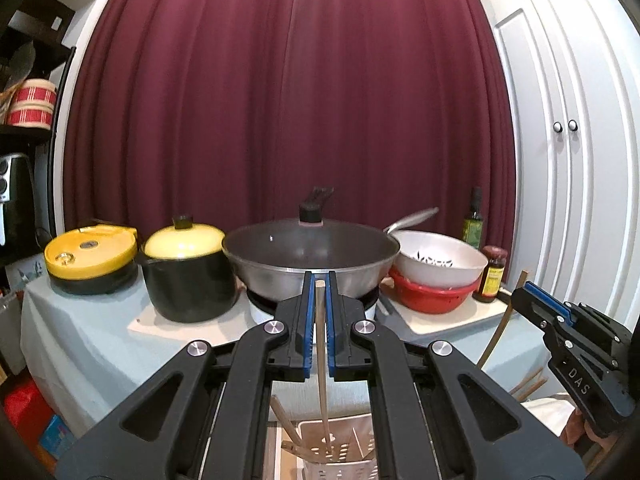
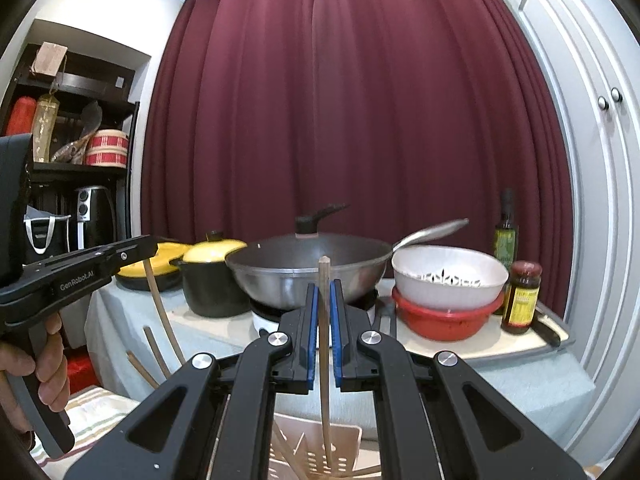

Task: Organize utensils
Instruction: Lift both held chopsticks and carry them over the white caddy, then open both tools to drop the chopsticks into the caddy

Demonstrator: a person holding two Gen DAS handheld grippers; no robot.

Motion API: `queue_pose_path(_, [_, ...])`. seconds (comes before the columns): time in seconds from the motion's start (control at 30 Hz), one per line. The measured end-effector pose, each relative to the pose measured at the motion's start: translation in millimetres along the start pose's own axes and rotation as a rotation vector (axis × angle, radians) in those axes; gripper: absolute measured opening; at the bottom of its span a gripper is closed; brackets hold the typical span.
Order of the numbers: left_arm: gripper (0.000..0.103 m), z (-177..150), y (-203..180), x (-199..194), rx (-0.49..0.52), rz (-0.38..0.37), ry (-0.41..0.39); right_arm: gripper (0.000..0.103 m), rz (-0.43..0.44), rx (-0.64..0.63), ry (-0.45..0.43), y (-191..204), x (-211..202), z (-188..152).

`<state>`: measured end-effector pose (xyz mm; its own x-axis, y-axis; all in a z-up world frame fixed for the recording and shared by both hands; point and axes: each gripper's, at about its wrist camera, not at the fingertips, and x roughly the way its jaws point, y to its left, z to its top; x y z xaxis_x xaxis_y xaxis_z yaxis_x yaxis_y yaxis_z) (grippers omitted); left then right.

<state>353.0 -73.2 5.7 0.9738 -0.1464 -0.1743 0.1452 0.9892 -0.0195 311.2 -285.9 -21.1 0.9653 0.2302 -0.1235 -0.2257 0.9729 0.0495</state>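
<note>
My left gripper [image 1: 320, 276] is shut on a pale wooden chopstick [image 1: 321, 340] held upright; its lower end reaches into a white perforated utensil holder [image 1: 352, 436] below. Another utensil handle [image 1: 280, 416] leans in that holder. My right gripper [image 2: 324, 284] is shut on a second upright chopstick [image 2: 324, 340] whose tip dips into the same holder [image 2: 348, 440]. The right gripper [image 1: 520, 294] also shows at the right edge of the left wrist view. The left gripper [image 2: 150, 246] shows at the left of the right wrist view, held by a hand [image 2: 44, 360].
On the cloth-covered table [image 1: 100, 328] behind stand a wok [image 1: 312, 256] on a burner, a yellow-lidded black pot [image 1: 188, 276], a yellow cooker [image 1: 92, 260], stacked white and red bowls [image 1: 436, 276], a jar [image 1: 492, 276] and a bottle [image 1: 474, 220]. Loose chopsticks [image 2: 140, 364] lie at the left.
</note>
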Motion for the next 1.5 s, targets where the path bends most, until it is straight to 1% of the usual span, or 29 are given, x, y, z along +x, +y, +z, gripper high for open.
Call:
queue_pose_path(0.13, [0.005, -13.9, -1.2, 9.2, 0.004, -0.002, 0.022, 0.007, -0.005, 0.005, 0.031, -3.1, 8.2, -12.4])
queue_pose_path(0.27, [0.005, -30.5, -9.6, 17.3, 0.049, 0.013, 0.039, 0.007, -0.007, -0.001, 0.061, -3.9, 14.8, -23.4])
queue_pose_path(0.5, [0.006, -45.2, -10.4, 26.8, 0.059, 0.015, 0.072, 0.007, 0.002, 0.003, 0.109, -5.8, 24.9, -34.9])
queue_pose_path(0.53, [0.008, -46.6, -9.8, 27.2, 0.058, 0.017, 0.072, 0.007, 0.001, 0.004, 0.111, -5.7, 25.6, -36.1])
queue_pose_path(0.57, [0.014, -47.8, -9.2, 27.9, 0.058, 0.017, 0.076, 0.008, 0.001, 0.005, 0.113, -5.6, 25.4, -37.0])
queue_pose_path(0.6, [0.02, -48.9, -8.3, 28.3, 0.054, 0.017, 0.079, 0.012, 0.002, 0.004, 0.113, -5.7, 25.5, -36.9])
queue_pose_path(0.63, [0.034, -49.4, -7.5, 28.2, 0.049, 0.018, 0.078, 0.016, -0.002, 0.004, 0.112, -5.5, 24.6, -36.8])
queue_pose_path(0.67, [0.049, -50.0, -6.1, 27.1, 0.041, 0.02, 0.072, 0.027, -0.005, 0.004, 0.109, -5.3, 23.9, -36.4])
queue_pose_path(0.7, [0.053, -50.4, -4.4, 25.3, 0.03, 0.021, 0.063, 0.037, -0.009, 0.005, 0.104, -5.2, 22.5, -35.9])
queue_pose_path(0.77, [0.057, -49.8, -3.4, 24.1, 0.027, 0.025, 0.059, 0.046, -0.022, 0.0, 0.091, -4.5, 19.1, -33.7])
queue_pose_path(0.83, [0.064, -49.1, -2.6, 23.0, 0.032, 0.035, 0.054, 0.05, -0.038, -0.008, 0.082, -3.5, 16.2, -30.9])
queue_pose_path(0.87, [0.064, -48.6, -2.0, 22.1, 0.031, 0.036, 0.052, 0.055, -0.044, -0.008, 0.078, -3.4, 14.8, -30.0])
queue_pose_path(0.9, [0.064, -48.0, -1.5, 20.9, 0.03, 0.035, 0.051, 0.058, -0.051, -0.009, 0.072, -3.5, 12.9, -28.6])
queue_pose_path(0.93, [0.066, -47.3, -1.0, 19.8, 0.028, 0.032, 0.051, 0.06, -0.057, -0.01, 0.068, -3.7, 11.7, -27.5])
queue_pose_path(1.03, [0.075, -45.1, -0.6, 13.3, 0.033, 0.041, 0.034, 0.067, -0.081, -0.015, 0.056, -4.0, 6.8, -22.7])
queue_pose_path(1.13, [0.081, -42.3, -0.1, 5.5, 0.042, 0.069, 0.013, 0.073, -0.105, -0.021, 0.044, -3.2, 1.3, -17.9])
queue_pose_path(1.2, [0.085, -40.6, 0.8, 2.0, 0.047, 0.089, 0.005, 0.079, -0.122, -0.024, 0.036, -2.1, -3.0, -15.1])
queue_pose_path(1.27, [0.09, -39.3, 2.1, -2.5, 0.051, 0.111, -0.004, 0.083, -0.144, -0.029, 0.028, -1.2, -7.3, -12.9])
queue_pose_path(1.3, [0.09, -38.7, 2.5, -4.7, 0.052, 0.119, -0.006, 0.085, -0.157, -0.031, 0.025, -0.6, -9.6, -11.8])
queue_pose_path(1.5, [0.094, -37.7, 4.9, -18.2, 0.069, 0.148, -0.003, 0.086, -0.194, -0.006, 0.03, -0.3, -20.3, -8.1])
